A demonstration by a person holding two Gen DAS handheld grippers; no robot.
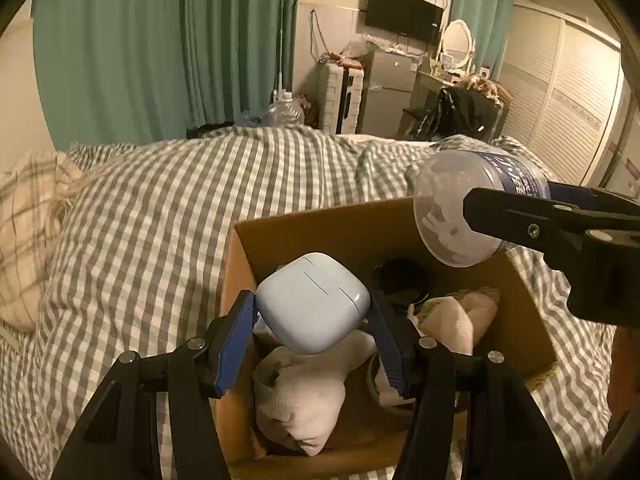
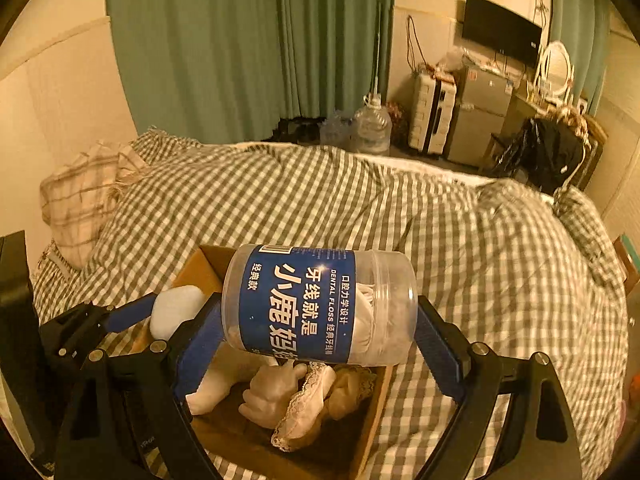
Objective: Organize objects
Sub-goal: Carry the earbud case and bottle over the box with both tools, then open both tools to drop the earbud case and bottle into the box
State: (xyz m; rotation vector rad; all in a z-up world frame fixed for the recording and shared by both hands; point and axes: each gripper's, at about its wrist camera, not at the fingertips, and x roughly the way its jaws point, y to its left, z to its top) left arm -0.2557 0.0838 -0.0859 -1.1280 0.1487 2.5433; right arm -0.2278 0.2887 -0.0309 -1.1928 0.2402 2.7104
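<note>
My left gripper (image 1: pixel 314 306) is shut on a pale blue earbud case (image 1: pixel 312 300) and holds it above the open cardboard box (image 1: pixel 360 224). My right gripper (image 2: pixel 318 306) is shut on a clear dental floss jar (image 2: pixel 316 304) with a blue label, held sideways over the same box (image 2: pixel 208 264). The jar also shows in the left wrist view (image 1: pixel 460 208), at the box's far right corner. The earbud case shows in the right wrist view (image 2: pixel 176 308), held in the left gripper (image 2: pixel 156 312).
The box sits on a grey checked duvet (image 1: pixel 160 220) and holds white socks (image 1: pixel 300 396), lace-trimmed cloth (image 2: pixel 308 400) and a dark round item (image 1: pixel 400 280). A plaid pillow (image 1: pixel 28 220) lies at the left. Beyond the bed are a water jug (image 2: pixel 372 124), suitcase and fridge.
</note>
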